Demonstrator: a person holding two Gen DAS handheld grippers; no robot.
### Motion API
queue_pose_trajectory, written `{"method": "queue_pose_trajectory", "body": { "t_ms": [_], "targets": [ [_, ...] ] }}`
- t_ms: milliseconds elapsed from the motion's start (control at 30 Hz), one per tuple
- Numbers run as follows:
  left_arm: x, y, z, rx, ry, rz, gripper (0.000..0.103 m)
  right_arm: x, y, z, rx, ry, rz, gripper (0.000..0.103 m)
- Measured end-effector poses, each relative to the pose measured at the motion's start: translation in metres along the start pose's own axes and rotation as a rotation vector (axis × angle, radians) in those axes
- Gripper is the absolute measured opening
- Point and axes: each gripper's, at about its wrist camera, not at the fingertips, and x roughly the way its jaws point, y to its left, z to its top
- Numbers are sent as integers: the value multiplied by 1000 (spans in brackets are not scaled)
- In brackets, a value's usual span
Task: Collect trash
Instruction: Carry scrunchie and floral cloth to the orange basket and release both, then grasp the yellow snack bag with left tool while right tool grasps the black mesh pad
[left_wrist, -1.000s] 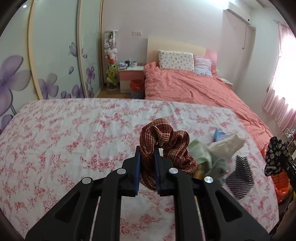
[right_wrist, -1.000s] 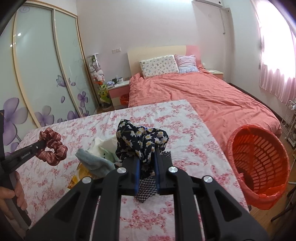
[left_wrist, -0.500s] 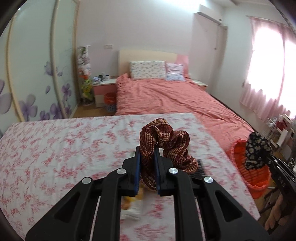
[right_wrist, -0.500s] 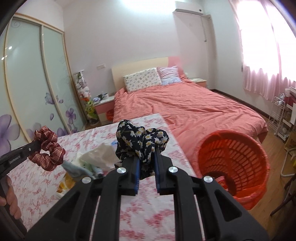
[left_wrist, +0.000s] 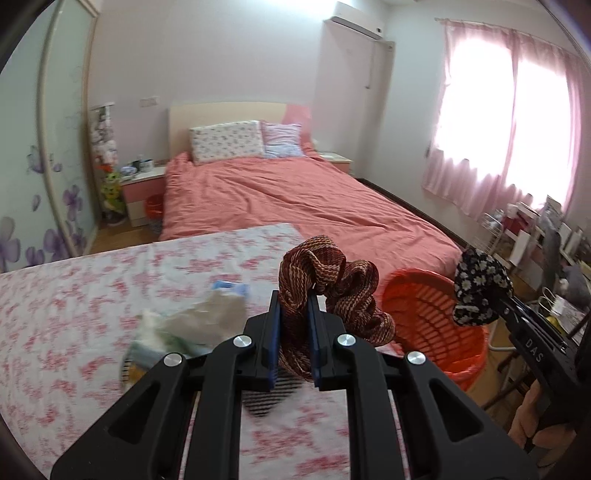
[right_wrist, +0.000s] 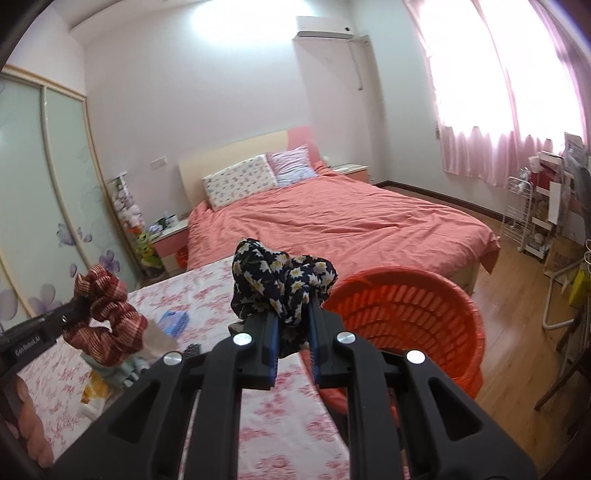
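Observation:
My left gripper (left_wrist: 293, 314) is shut on a red-brown striped scrunchie (left_wrist: 332, 284), held above the floral-covered table (left_wrist: 74, 332). My right gripper (right_wrist: 293, 321) is shut on a dark scrunchie with white daisies (right_wrist: 280, 284). An orange plastic basket (right_wrist: 413, 317) stands on the floor just past the table's right edge, close in front of the right gripper. In the left wrist view the basket (left_wrist: 424, 314) lies right of the striped scrunchie, with the daisy scrunchie (left_wrist: 480, 288) above its right rim. A pile of crumpled wrappers and tissue (left_wrist: 192, 325) lies on the table.
A bed with a salmon cover (left_wrist: 295, 199) lies beyond the table. A black comb (left_wrist: 266, 395) sits under the left gripper. White wire shelves (right_wrist: 521, 214) and a chair frame (right_wrist: 565, 295) stand at the right on the wooden floor. A person's hand (left_wrist: 532, 410) holds the right gripper.
Both grippers swung to the right with their scrunchies held. The orange basket came from the right edge of view to just ahead of them; the trash pile slid left.

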Motion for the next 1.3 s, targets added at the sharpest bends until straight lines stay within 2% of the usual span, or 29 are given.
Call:
{"method": "queue_pose_trajectory", "body": {
  "t_ms": [267, 600, 800, 900, 967, 1033, 1067, 1233, 1300],
  "targets": [
    [33, -52, -1, 42, 35, -88, 13, 5, -46, 1, 53, -5, -55, 14],
    [77, -108, -5, 84, 90, -180, 13, 35, -90, -1, 118, 12, -93, 14],
    [111, -135, -8, 99, 142, -220, 14, 56, -113, 2, 159, 19, -113, 19],
    [129, -147, -12, 102, 181, -221, 20, 74, -125, 0, 186, 42, -117, 26],
    [139, -152, -16, 104, 209, -218, 33, 83, -133, -3, 195, 55, -123, 37],
    [141, -152, -21, 105, 225, -215, 42, 90, -137, -7, 198, 72, -132, 39],
    [142, -152, -23, 110, 227, -205, 47, 93, -139, -9, 200, 79, -137, 41],
    [137, -146, -27, 119, 223, -168, 59, 97, -137, -22, 188, 90, -170, 54],
    [131, -142, -30, 134, 203, -126, 66, 97, -132, -23, 171, 90, -179, 60]
  ]
}}
